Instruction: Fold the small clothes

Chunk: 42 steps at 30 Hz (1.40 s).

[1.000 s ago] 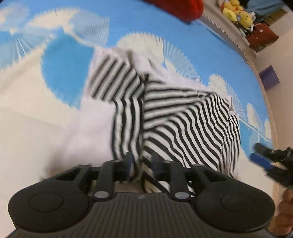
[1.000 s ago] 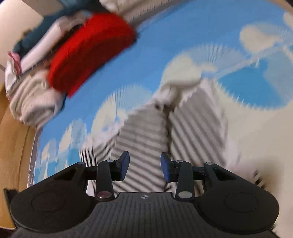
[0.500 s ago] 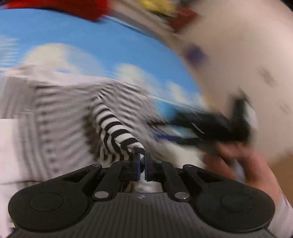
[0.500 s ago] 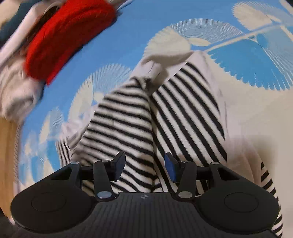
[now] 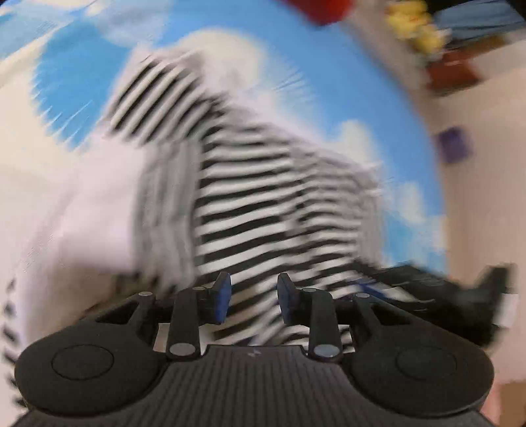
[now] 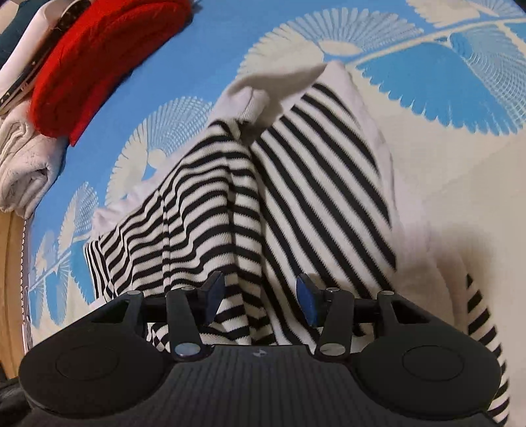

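Note:
A black-and-white striped garment (image 6: pixel 263 197) with white parts lies partly folded on the blue-and-white patterned sheet (image 6: pixel 213 49). In the blurred left wrist view the same garment (image 5: pixel 263 213) fills the middle. My left gripper (image 5: pixel 253 300) is open and empty just above its near edge. My right gripper (image 6: pixel 259 300) is open and empty over a raised fold of the striped cloth. The right gripper also shows as a dark blur low at the right of the left wrist view (image 5: pixel 427 292).
A red knit item (image 6: pixel 98 59) and folded pale clothes (image 6: pixel 23 164) lie at the sheet's far left. A wooden edge (image 6: pixel 13 279) runs along the left. Yellow toys (image 5: pixel 417 29) and a purple box (image 5: pixel 452 147) sit beyond the sheet.
My left gripper was shut on a striped fold half a second ago; now it is open and the cloth lies down. The right gripper stayed open and moved in over the garment.

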Each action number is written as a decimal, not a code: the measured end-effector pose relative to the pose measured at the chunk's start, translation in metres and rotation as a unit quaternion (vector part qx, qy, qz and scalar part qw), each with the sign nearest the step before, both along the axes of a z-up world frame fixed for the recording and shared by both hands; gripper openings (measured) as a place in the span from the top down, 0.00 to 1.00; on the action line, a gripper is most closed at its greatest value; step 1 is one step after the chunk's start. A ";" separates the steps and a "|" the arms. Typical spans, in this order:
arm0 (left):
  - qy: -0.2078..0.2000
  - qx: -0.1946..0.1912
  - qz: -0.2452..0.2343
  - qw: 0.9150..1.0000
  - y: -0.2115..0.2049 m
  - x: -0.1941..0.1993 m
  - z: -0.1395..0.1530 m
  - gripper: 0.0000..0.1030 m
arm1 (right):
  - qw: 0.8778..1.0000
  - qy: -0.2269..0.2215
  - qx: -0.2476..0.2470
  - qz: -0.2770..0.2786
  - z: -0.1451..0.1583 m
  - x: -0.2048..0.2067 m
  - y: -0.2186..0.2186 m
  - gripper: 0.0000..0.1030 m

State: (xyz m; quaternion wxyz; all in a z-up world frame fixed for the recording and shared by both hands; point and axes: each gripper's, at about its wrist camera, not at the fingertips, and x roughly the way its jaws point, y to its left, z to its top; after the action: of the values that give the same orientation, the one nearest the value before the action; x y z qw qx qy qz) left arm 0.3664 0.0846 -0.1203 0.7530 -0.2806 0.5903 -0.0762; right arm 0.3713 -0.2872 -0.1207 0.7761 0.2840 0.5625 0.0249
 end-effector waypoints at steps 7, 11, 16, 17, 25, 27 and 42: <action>0.057 0.015 -0.033 0.998 -0.029 -0.004 -0.028 0.71 | 1.000 0.015 0.006 -0.024 -0.011 0.000 0.009 0.52; 0.009 0.012 -0.034 0.999 -0.027 -0.005 -0.002 0.99 | 0.998 0.017 0.017 -0.053 -0.014 -0.001 0.002 0.52; -0.120 -0.004 0.017 0.993 0.005 0.005 0.051 0.99 | 0.994 0.006 0.054 -0.094 -0.008 -0.004 -0.014 0.51; -0.115 0.007 0.028 0.993 0.008 0.009 0.050 0.99 | 0.994 0.006 0.053 -0.094 -0.008 -0.005 -0.014 0.51; 0.003 0.022 0.018 1.000 0.019 0.017 0.004 0.65 | 0.995 0.037 0.047 -0.076 -0.022 -0.003 0.003 0.58; 0.011 0.008 0.025 1.000 0.020 0.016 -0.002 0.65 | 0.995 0.038 0.047 -0.074 -0.023 -0.001 0.006 0.66; -0.184 -0.052 0.043 0.981 0.038 0.008 0.062 0.99 | 0.970 -0.178 0.080 -0.146 0.057 -0.012 -0.033 0.98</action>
State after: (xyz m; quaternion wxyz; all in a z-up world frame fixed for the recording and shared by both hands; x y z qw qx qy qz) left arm 0.3748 0.1222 -0.0585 0.8358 -0.3253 0.4243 -0.1247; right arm 0.3597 -0.3200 -0.0638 0.8340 0.4150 0.3635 0.0065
